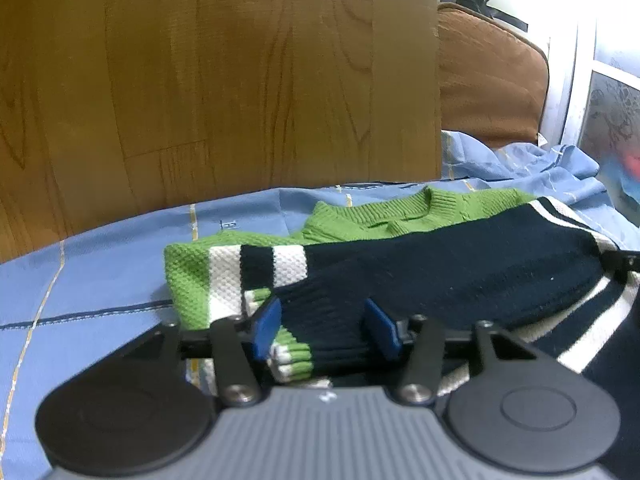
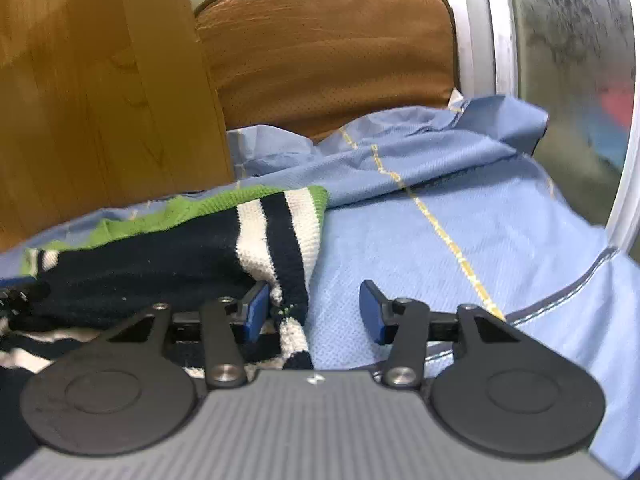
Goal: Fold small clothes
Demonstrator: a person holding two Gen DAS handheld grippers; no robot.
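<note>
The sweater point(image 1: 420, 276), knitted in navy, white and green, lies on a blue sheet point(image 1: 100, 280) spread over the bed, close against a wooden board point(image 1: 220, 80), with a brown cushion point(image 2: 328, 48) further off. It looks partly folded already: the navy body lies doubled over itself, the green collar shows at the far edge, and a striped sleeve lies across the left end. The left gripper point(image 1: 324, 332) has its jaws spread, with the folded cuff and a ridge of navy knit lying between them; the pads do not seem to press on it, so it reads as let go rather than pinched. The right gripper point(image 2: 316, 316) is also spread, its left pad just beside the sweater's striped right edge and its right pad over bare sheet. Judging by this, one fold is laid down; a further fold and some squaring up likely remain.
</note>
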